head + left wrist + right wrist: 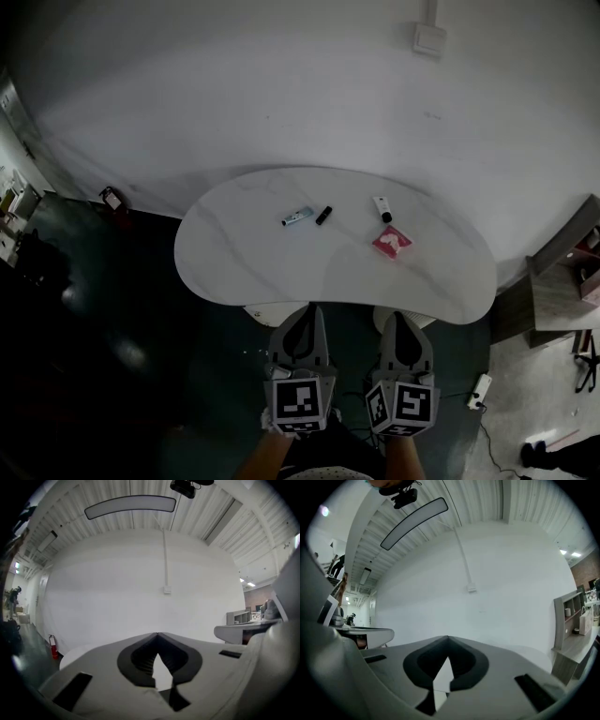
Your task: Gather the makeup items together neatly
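Nothing picked up yet, and all four makeup items lie loose on the far half of the white table (pixel 234 262): a small blue-ended tube (pixel 296 217) just beside a black stick (pixel 323 215), a white tube with a dark cap (pixel 382 209) off to the right, and a flat pink packet (pixel 392 241) near it. The trouble I see coming is this: the three slim pieces look round and light on a smooth top, so a nudge or an off-centre pinch could roll one away or squirt it out of my grip. The packet lies so flat that my tips may skid over it or shove it toward the edge. Both pairs of jaws are pressed together with nothing between them, so reaching in like this would only knock things about; they'd need spreading first. As for pose, my left gripper (pixel 307 317) and right gripper (pixel 398 321) sit side by side, tips at the table's near edge and well short of every item. Both point level at the white wall ahead, with the marker cubes back toward me over my hands.
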Action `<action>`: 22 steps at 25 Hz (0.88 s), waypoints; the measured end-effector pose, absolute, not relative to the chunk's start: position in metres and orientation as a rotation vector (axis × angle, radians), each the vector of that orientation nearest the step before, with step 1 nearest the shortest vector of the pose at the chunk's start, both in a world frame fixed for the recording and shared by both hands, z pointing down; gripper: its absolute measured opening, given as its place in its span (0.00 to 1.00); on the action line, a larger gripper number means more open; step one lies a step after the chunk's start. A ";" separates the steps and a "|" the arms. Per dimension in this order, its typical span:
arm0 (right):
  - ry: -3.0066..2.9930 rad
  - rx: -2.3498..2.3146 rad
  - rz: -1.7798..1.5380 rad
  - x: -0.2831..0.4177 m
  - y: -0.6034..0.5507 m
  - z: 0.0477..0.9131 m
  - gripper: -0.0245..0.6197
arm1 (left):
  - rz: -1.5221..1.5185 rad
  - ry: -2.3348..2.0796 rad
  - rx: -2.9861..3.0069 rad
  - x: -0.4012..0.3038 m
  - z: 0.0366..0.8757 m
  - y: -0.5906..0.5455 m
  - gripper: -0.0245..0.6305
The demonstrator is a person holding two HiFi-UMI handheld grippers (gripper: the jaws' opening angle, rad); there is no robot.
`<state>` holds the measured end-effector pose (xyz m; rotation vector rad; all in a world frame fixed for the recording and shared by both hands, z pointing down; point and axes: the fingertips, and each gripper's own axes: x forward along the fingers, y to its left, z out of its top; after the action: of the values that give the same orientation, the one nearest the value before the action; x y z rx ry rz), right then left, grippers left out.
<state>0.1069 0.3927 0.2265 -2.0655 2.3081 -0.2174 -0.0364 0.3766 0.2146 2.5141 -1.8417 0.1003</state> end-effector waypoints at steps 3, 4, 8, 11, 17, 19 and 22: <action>2.321 -2.051 -0.234 0.109 0.389 0.229 0.07 | 0.103 -1.856 2.491 -0.036 0.216 0.376 0.08; 2.325 -2.046 -0.240 0.109 0.388 0.229 0.07 | 0.105 -1.860 2.481 -0.037 0.218 0.376 0.08; 2.337 -2.039 -0.267 0.111 0.385 0.235 0.07 | 0.136 -1.860 2.446 -0.038 0.224 0.374 0.08; 2.342 -2.042 -0.287 0.111 0.378 0.240 0.07 | 0.135 -1.864 2.447 -0.038 0.226 0.367 0.08; 2.327 -2.055 -0.313 0.117 0.354 0.244 0.07 | 0.152 -1.834 2.449 -0.031 0.232 0.343 0.08; 2.323 -2.060 -0.312 0.117 0.342 0.244 0.07 | 0.155 -1.829 2.453 -0.030 0.234 0.331 0.08; 2.321 -2.071 -0.315 0.116 0.324 0.248 0.07 | 0.156 -1.812 2.453 -0.030 0.238 0.312 0.08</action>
<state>0.1159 0.3244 0.2484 -2.0706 2.3212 -0.3152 -0.0298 0.3125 0.2379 2.4529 -1.8122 0.1560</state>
